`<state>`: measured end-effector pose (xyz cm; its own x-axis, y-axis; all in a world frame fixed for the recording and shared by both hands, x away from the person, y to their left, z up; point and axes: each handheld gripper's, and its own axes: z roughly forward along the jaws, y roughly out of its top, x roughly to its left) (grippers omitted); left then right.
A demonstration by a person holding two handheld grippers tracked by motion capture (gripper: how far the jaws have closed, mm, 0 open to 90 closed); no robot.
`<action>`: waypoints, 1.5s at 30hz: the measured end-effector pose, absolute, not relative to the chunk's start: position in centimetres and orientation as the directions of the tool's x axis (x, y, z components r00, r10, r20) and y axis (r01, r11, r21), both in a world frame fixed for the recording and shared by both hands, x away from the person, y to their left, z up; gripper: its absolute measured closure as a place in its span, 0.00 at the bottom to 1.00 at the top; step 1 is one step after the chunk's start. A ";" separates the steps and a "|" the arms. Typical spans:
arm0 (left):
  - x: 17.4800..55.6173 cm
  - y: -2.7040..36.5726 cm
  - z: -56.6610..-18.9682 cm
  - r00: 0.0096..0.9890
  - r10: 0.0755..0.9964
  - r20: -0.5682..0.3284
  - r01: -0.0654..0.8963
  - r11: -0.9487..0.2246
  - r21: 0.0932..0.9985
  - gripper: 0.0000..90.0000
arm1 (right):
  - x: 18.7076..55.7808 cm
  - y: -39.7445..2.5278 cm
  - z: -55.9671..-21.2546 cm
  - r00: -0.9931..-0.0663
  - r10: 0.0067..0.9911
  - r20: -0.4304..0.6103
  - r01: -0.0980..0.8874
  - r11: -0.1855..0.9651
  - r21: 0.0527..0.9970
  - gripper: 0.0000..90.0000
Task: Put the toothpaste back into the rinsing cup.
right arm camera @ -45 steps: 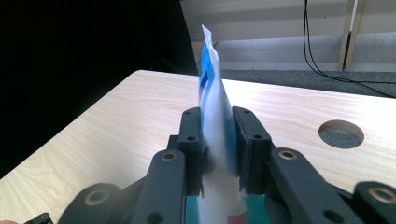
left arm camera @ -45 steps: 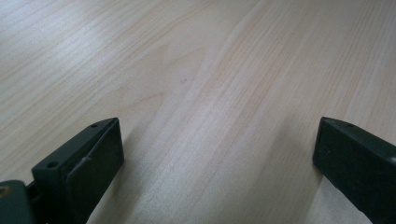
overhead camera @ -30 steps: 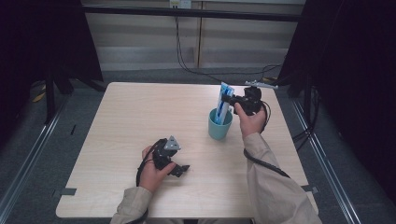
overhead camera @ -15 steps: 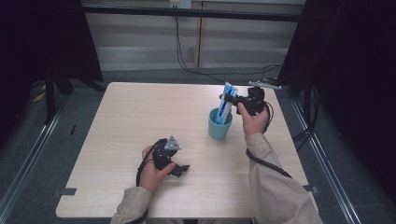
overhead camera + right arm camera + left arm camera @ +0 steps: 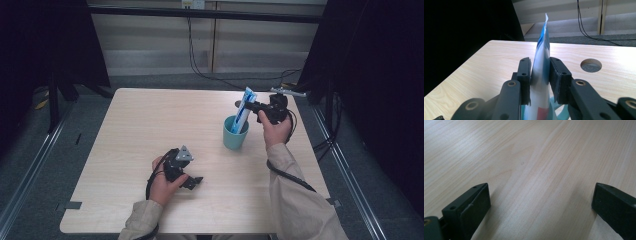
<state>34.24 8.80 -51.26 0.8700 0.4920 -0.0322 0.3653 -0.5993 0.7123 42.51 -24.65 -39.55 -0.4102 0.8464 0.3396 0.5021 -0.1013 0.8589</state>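
A blue and white tube stands tilted in a teal cup at the table's right middle. My right gripper is shut on the tube's upper part, just above the cup, whose teal rim peeks below the jaws. My left gripper rests on the table near the front edge, left of the cup. Its jaws are spread wide over bare wood, with nothing between them, so it is open.
The light wooden table has a round cable hole in it. Black curtains flank the table, and cables run along the floor behind it. A wide stretch of tabletop lies at the left and back.
My right gripper has moved the tube slightly, and the tube's lower end now sits deeper in the cup. The left gripper has stayed put.
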 end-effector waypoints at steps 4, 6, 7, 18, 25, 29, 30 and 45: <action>34.2 8.8 -51.3 0.870 0.492 -0.032 0.365 -0.600 0.712 0.02 | 42.5 -24.7 -39.5 -0.407 0.850 0.335 0.501 -0.100 0.860 0.79; 34.2 8.8 -51.3 0.870 0.492 -0.032 0.365 -0.600 0.712 0.02 | 42.5 -24.7 -39.6 -0.406 0.851 0.333 0.499 -0.099 0.861 0.78; 34.3 8.8 -51.3 0.871 0.490 -0.030 0.362 -0.600 0.713 0.02 | 42.4 -24.6 -39.5 -0.401 0.854 0.332 0.502 -0.098 0.859 0.77; 34.2 8.8 -51.3 0.870 0.491 -0.032 0.364 -0.600 0.712 0.02 | 42.2 -24.9 -39.8 -0.391 0.860 0.327 0.515 -0.091 0.852 0.68; 34.3 8.8 -51.3 0.872 0.488 -0.031 0.363 -0.603 0.711 0.02 | 41.9 -24.8 -39.5 -0.380 0.871 0.312 0.523 -0.076 0.849 0.53; 34.3 8.8 -51.3 0.872 0.488 -0.031 0.363 -0.603 0.711 0.02 | 41.8 -24.9 -39.2 -0.389 0.866 0.313 0.524 -0.071 0.849 0.46; 34.3 8.8 -51.3 0.872 0.488 -0.031 0.363 -0.603 0.711 0.02 | 41.8 -24.9 -39.2 -0.389 0.866 0.313 0.524 -0.071 0.849 0.46; 34.2 8.8 -51.2 0.871 0.491 -0.031 0.365 -0.604 0.708 0.02 | 40.7 -26.3 -38.6 -0.402 0.868 0.291 0.534 -0.036 0.845 0.33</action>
